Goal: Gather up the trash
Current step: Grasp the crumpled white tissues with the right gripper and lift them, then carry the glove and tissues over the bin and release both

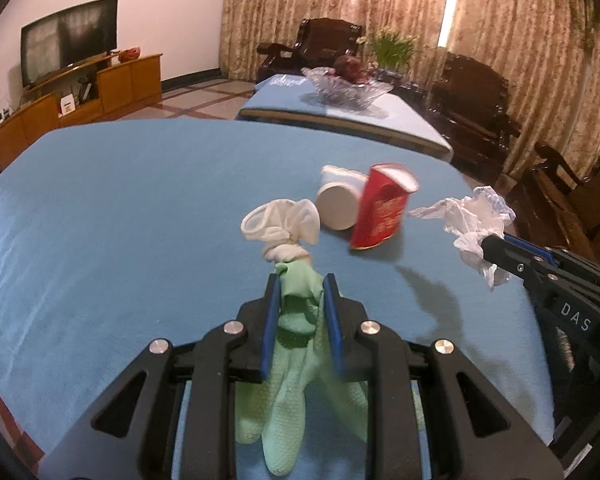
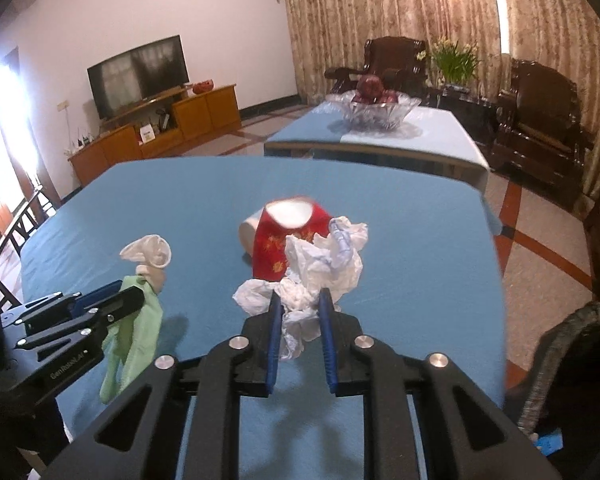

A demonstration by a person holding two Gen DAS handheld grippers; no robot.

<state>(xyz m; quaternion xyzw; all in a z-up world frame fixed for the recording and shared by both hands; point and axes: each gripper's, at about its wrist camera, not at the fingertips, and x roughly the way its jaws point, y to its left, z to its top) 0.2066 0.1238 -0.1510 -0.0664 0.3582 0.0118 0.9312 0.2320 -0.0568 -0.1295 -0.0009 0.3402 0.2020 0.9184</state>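
My left gripper (image 1: 300,280) is shut on a green rubber glove (image 1: 300,360) with a white knotted cuff (image 1: 284,222); the glove hangs above the blue table (image 1: 120,220). In the right wrist view the same glove (image 2: 140,320) dangles from the left gripper (image 2: 136,294). My right gripper (image 2: 300,298) is shut on crumpled white tissue paper (image 2: 324,264), lifted off the cloth; that tissue (image 1: 472,224) also shows at the right of the left wrist view. A red paper cup (image 1: 384,212) and a white cup (image 1: 340,204) lie tipped on the table behind.
A second blue-covered table with a glass fruit bowl (image 2: 374,110) stands beyond. Dark wooden armchairs (image 2: 540,116) line the curtains, and a TV cabinet (image 2: 160,128) is at the left. A dark basket rim (image 2: 572,344) sits at the lower right.
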